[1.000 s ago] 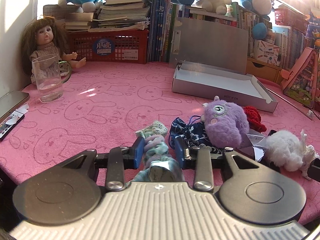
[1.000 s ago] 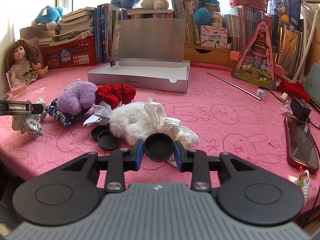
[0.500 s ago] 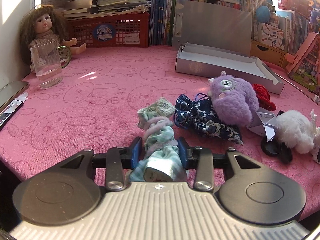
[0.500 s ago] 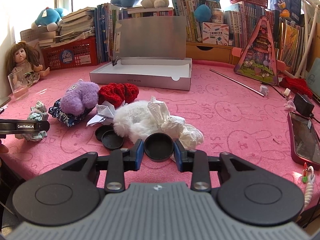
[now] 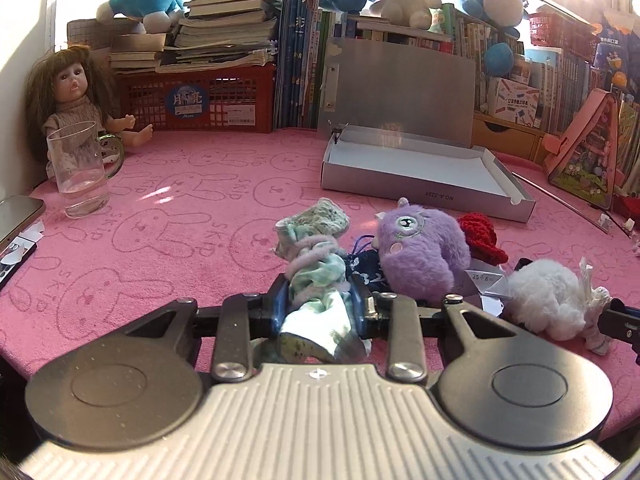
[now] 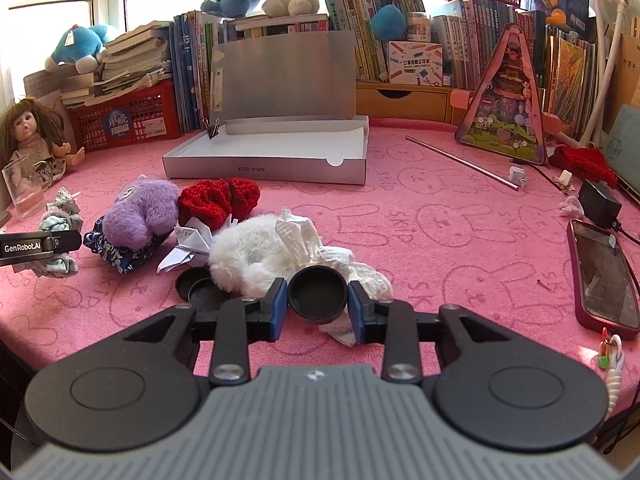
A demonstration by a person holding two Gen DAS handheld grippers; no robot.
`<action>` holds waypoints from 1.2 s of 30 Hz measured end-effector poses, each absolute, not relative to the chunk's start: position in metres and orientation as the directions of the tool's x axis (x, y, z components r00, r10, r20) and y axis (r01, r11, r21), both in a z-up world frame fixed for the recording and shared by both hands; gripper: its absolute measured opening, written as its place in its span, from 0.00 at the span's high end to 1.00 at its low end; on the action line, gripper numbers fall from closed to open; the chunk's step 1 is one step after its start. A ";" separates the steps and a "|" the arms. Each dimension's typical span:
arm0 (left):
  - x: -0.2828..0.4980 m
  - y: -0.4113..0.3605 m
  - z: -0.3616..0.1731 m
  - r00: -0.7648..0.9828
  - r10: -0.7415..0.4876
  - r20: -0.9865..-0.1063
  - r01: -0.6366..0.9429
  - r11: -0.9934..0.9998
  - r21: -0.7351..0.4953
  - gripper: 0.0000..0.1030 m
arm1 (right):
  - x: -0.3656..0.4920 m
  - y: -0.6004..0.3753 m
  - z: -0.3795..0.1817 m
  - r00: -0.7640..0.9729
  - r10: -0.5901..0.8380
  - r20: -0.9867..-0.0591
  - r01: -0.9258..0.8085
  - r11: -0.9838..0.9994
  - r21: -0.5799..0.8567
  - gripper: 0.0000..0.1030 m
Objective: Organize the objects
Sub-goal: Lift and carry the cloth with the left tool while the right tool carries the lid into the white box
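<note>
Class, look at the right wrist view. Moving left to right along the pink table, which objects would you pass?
Glass mug → purple plush → red knitted item → white fluffy toy → metal rod → black charger

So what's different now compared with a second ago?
The left gripper has squeezed tighter on the green cloth bundle and raised it slightly off the pink mat. The right gripper still clamps the black lid, unmoved. Toys and grey box stayed put.
</note>
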State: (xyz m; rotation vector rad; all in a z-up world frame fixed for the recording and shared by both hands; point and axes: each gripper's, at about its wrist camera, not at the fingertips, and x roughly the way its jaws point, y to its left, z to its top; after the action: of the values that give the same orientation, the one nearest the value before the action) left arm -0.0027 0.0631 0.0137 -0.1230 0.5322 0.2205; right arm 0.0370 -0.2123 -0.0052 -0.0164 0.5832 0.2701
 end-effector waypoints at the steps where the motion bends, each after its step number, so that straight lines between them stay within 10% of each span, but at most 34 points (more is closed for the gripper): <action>1: -0.001 0.062 0.017 0.844 0.172 -0.508 -0.233 0.971 -0.059 0.65 | 0.038 -0.213 -0.003 0.803 0.252 -0.540 -0.257 0.964 0.068 0.64; 36: 0.089 0.029 0.068 0.887 0.002 -0.462 -0.049 0.995 -0.089 0.65 | 0.116 -0.220 0.041 0.837 0.320 -0.445 -0.287 0.947 0.143 0.64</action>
State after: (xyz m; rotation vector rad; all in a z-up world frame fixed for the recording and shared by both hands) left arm 0.0889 0.0291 0.0678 -0.0994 0.4799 0.0264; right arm 0.1158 -0.2199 0.0415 0.0713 0.4828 0.3212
